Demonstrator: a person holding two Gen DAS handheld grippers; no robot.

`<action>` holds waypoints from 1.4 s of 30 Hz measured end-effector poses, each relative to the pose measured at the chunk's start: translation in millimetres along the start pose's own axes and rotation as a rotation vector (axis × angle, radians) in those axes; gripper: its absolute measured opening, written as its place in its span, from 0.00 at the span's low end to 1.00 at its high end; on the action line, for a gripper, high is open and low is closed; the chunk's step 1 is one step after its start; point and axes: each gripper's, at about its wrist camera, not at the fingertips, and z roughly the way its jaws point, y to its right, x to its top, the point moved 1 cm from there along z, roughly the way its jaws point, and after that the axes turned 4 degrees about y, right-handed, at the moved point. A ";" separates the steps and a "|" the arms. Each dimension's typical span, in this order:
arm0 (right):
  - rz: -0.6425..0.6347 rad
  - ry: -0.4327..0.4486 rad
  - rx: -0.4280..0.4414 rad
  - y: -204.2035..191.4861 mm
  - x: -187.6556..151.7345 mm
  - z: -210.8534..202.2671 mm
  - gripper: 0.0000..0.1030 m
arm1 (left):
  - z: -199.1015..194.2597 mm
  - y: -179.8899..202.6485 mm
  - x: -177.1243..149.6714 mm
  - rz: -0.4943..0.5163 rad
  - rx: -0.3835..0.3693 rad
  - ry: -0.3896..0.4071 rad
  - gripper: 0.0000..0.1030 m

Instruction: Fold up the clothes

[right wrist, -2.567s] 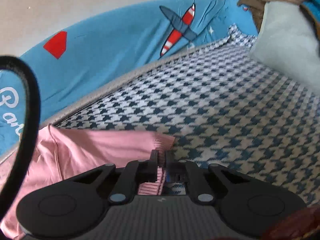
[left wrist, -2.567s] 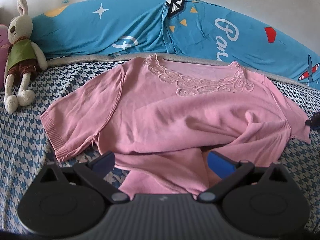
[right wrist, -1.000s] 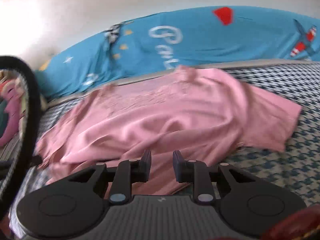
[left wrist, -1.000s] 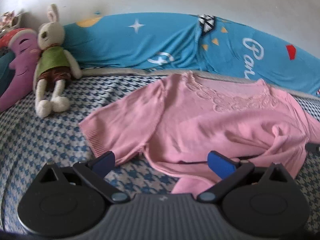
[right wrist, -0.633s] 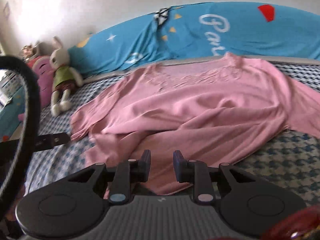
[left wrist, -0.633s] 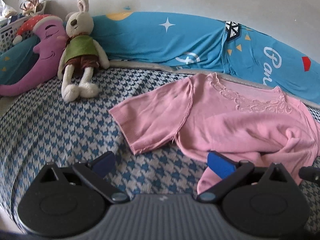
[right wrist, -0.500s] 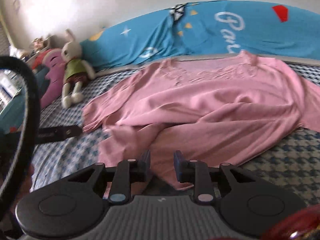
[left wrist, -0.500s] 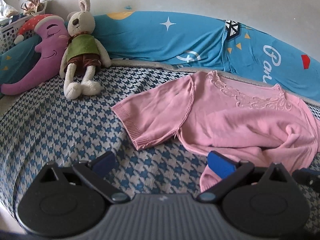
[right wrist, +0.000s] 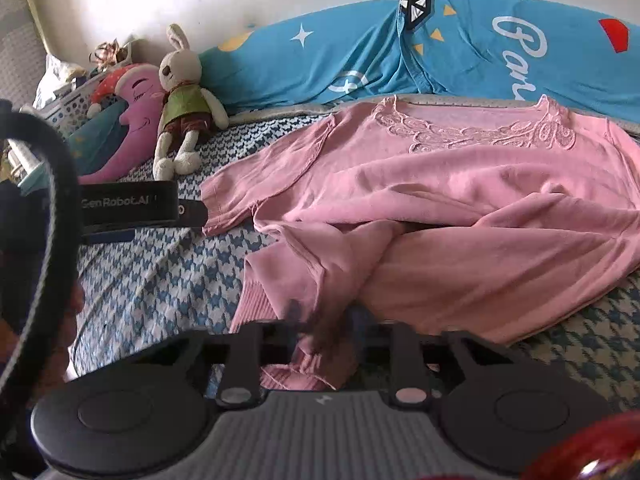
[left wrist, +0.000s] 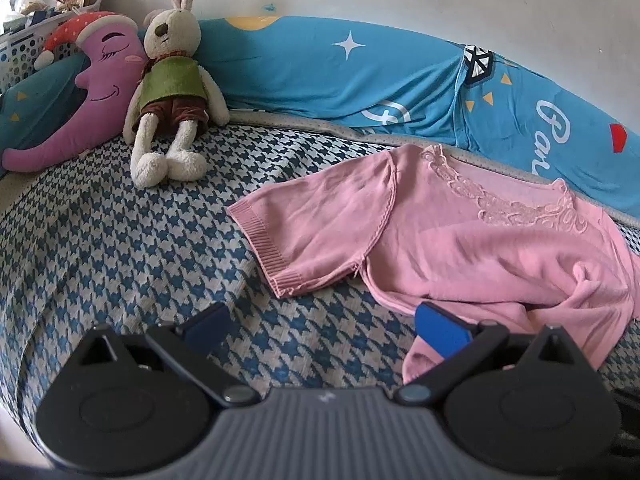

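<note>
At the far left we see a purple moon pillow (left wrist: 86, 96) and a stuffed rabbit (left wrist: 172, 80) leaning against a long blue bolster (left wrist: 360, 80) at the back of the houndstooth bedspread (left wrist: 100, 240). Our left gripper (left wrist: 320, 326) hovers over bare bedspread with its blue-padded fingers (left wrist: 438, 330) spread wide, holding nothing — its right finger lies just beside the hem of the pink short-sleeved top (left wrist: 460, 240). The top lies face up to the right of the toys, lace neckline toward the bolster, one sleeve spread flat, its lower part rumpled. Further right, our right gripper (right wrist: 322, 334) has bunched hem fabric between its fingers; they look closed on it, though the cloth hides the tips.
</note>
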 end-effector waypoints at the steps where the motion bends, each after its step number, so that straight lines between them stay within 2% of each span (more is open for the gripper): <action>1: -0.008 0.017 0.002 -3.1 0.8 -0.7 0.10 | -0.1 -0.8 0.3 -0.001 0.000 0.001 1.00; 6: -0.045 0.104 0.049 -20.5 8.8 -4.2 0.07 | -2.0 -7.5 2.3 -0.008 0.018 0.017 1.00; 14: -0.040 0.155 0.181 -47.4 27.0 12.4 0.07 | -11.9 -30.2 9.5 -0.036 0.075 0.074 1.00; 19: -0.045 0.146 0.235 -62.9 28.0 29.4 0.07 | -18.1 -46.3 13.4 -0.052 0.109 0.103 1.00; 24: -0.030 0.069 0.305 -73.9 21.8 55.5 0.08 | -21.5 -63.7 14.2 -0.080 0.132 0.112 1.00; 28: -0.148 0.015 0.245 -92.7 10.1 69.8 0.11 | -23.0 -70.8 14.6 -0.096 0.141 0.116 1.00; 32: -0.199 0.010 0.254 -95.8 7.4 59.6 0.13 | -23.2 -69.0 14.6 -0.092 0.128 0.112 1.00; 36: -0.229 0.025 0.255 -87.7 7.0 40.1 0.23 | -25.6 -61.4 14.4 -0.076 0.106 0.125 1.00; 39: -0.254 0.021 0.235 -79.2 7.3 26.8 0.24 | -26.6 -54.0 14.0 -0.070 0.071 0.127 1.00; 42: -0.260 0.017 0.179 -63.1 5.7 13.7 0.24 | -26.6 -44.7 12.6 -0.050 0.043 0.128 1.00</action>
